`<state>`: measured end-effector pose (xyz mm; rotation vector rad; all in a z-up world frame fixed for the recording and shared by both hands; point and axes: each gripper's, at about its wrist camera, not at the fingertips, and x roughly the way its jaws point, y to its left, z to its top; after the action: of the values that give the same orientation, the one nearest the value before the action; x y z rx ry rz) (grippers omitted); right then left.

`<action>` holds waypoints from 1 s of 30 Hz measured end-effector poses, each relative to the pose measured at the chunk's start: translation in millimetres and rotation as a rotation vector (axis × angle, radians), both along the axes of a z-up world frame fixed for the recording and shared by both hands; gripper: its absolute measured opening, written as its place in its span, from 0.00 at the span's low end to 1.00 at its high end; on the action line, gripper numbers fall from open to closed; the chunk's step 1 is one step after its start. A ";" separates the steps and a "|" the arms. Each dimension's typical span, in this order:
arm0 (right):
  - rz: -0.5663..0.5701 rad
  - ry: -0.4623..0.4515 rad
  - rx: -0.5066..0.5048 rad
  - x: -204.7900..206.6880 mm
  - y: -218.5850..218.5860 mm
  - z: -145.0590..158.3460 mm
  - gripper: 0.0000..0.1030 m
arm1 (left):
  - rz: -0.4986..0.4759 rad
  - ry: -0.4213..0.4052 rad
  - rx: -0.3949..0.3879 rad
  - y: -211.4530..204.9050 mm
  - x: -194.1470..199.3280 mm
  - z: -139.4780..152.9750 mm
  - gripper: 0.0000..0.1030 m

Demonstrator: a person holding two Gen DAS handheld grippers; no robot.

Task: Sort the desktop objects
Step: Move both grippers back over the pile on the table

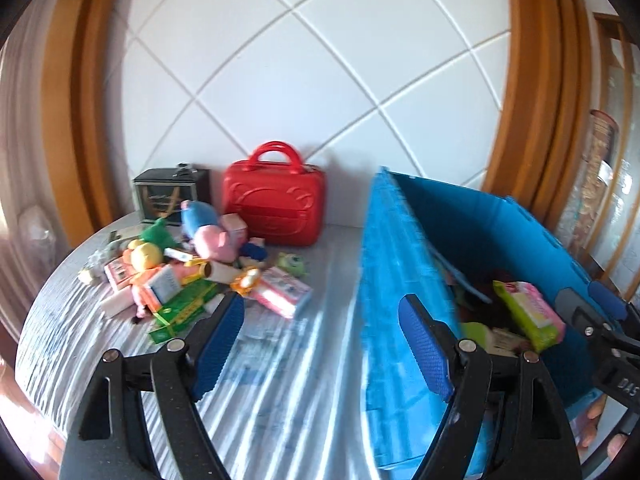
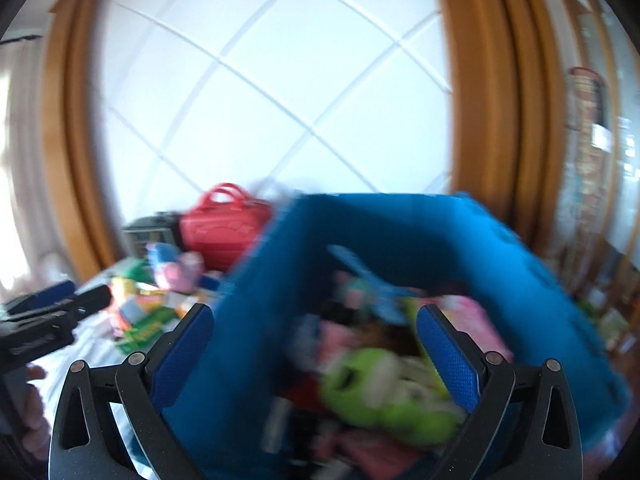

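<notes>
My left gripper spread wide and empty over the pale striped tabletop, my right gripper likewise released above the blue crate, toy pile left of it, red case against white diamond-panelled wall, orange wood frame.

The blue crate looks like ribbed, matt plastic. The red case has a smooth, glossy moulded plastic shell. The soft toys in the far-left pile look like plush cloth, and the boxes among them like printed card. The counter carries a shiny, streaked covering. The pink and green packet in the crate looks like glossy film. The left hand-held gripper has matt black plastic arms and blue pads with a fine knobbed texture. Polished wood frames the white, smooth grooved wall panel.
</notes>
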<state>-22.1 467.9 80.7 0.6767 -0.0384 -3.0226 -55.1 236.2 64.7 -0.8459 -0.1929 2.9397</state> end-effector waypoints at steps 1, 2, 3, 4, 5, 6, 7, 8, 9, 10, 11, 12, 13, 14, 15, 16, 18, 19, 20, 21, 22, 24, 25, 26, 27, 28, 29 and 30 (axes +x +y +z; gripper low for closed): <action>0.019 0.005 0.004 -2.6 -14.6 0.9 1.00 | 0.013 -0.002 0.007 -15.1 -0.7 -3.3 0.77; 0.032 0.009 0.011 -5.3 -28.4 1.4 1.00 | 0.020 -0.006 0.014 -30.2 -1.8 -6.9 0.77; 0.040 0.012 0.018 -8.7 -43.3 1.6 1.00 | 0.028 -0.009 0.018 -44.9 -3.0 -10.4 0.77; 0.049 0.016 0.024 -12.0 -60.9 1.5 1.00 | 0.037 -0.010 0.018 -60.7 -4.5 -13.9 0.77; 0.056 0.017 0.027 -15.2 -77.8 0.9 1.00 | 0.046 -0.010 0.017 -78.6 -6.3 -18.1 0.77; 0.060 0.016 0.030 -17.7 -92.4 -0.4 1.00 | 0.050 -0.010 0.015 -95.8 -8.7 -21.4 0.77; 0.058 0.013 0.036 -21.8 -111.5 -2.6 1.00 | 0.051 -0.009 0.015 -115.4 -12.0 -25.0 0.77; 0.055 0.008 0.042 -26.4 -128.7 -5.2 1.00 | 0.049 -0.008 0.014 -136.8 -15.9 -29.2 0.77; 0.046 -0.002 0.049 -33.6 -151.1 -9.6 1.00 | 0.046 -0.009 0.010 -153.9 -19.9 -32.8 0.77; 0.035 -0.012 0.051 -40.5 -168.0 -13.7 1.00 | 0.042 -0.011 -0.001 -175.4 -25.0 -37.4 0.77; 0.023 -0.029 0.049 -49.3 -188.1 -18.4 1.00 | 0.046 -0.021 -0.017 -197.0 -31.3 -42.5 0.77; 0.019 -0.049 0.049 -57.3 -204.4 -22.5 1.00 | 0.045 -0.035 -0.030 -217.3 -38.3 -47.8 0.77; 0.015 -0.071 0.050 -67.4 -223.7 -27.5 1.00 | 0.042 -0.054 -0.041 -237.9 -46.5 -53.8 0.77; 0.002 -0.089 0.054 -76.2 -240.5 -32.3 1.00 | 0.044 -0.073 -0.044 -259.0 -55.1 -60.2 0.77; -0.011 -0.105 0.054 -83.2 -254.5 -37.0 1.00 | 0.050 -0.090 -0.044 -275.5 -62.8 -65.6 0.77; -0.023 -0.124 0.048 -92.0 -267.3 -42.6 1.00 | 0.057 -0.112 -0.044 -294.0 -70.9 -71.7 0.77; -0.039 -0.172 0.034 -104.3 -286.6 -53.5 1.00 | 0.063 -0.159 -0.041 -325.7 -85.5 -84.3 0.77; -0.044 -0.196 0.026 -110.2 -294.2 -58.8 1.00 | 0.059 -0.173 -0.042 -336.9 -90.6 -89.4 0.77; -0.060 -0.215 0.023 -115.4 -299.8 -63.9 1.00 | 0.054 -0.183 -0.043 -347.6 -95.4 -94.8 0.77; -0.076 -0.228 0.025 -119.1 -301.7 -68.0 1.00 | 0.058 -0.191 -0.044 -357.2 -99.8 -100.3 0.77; -0.091 -0.242 0.030 -123.7 -305.2 -72.9 1.00 | 0.064 -0.200 -0.043 -366.0 -104.2 -105.8 0.77; -0.114 -0.272 0.040 -134.1 -310.3 -82.5 1.00 | 0.067 -0.229 -0.026 -380.6 -113.6 -117.7 0.77; -0.119 -0.284 0.043 -138.6 -312.1 -86.4 1.00 | 0.068 -0.247 -0.020 -385.7 -118.3 -123.6 0.77; -0.127 -0.296 0.043 -142.0 -313.1 -90.0 1.00 | 0.067 -0.265 -0.020 -388.0 -123.2 -129.2 0.77; -0.136 -0.308 0.042 -145.8 -312.6 -94.5 1.00 | 0.059 -0.281 -0.024 -387.9 -128.2 -134.8 0.77; -0.141 -0.322 0.042 -150.0 -312.2 -99.8 1.00 | 0.050 -0.298 -0.029 -386.5 -134.0 -141.1 0.77; -0.146 -0.337 0.045 -154.3 -311.8 -104.5 1.00 | 0.040 -0.312 -0.031 -383.8 -139.4 -147.3 0.77; -0.153 -0.352 0.048 -158.3 -309.8 -109.8 1.00 | 0.027 -0.322 -0.028 -379.9 -143.3 -151.8 0.77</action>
<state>-180.4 158.1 -29.1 1.2566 -0.0312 -3.0101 -198.4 -143.8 -87.1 -1.3279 -0.1818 2.8171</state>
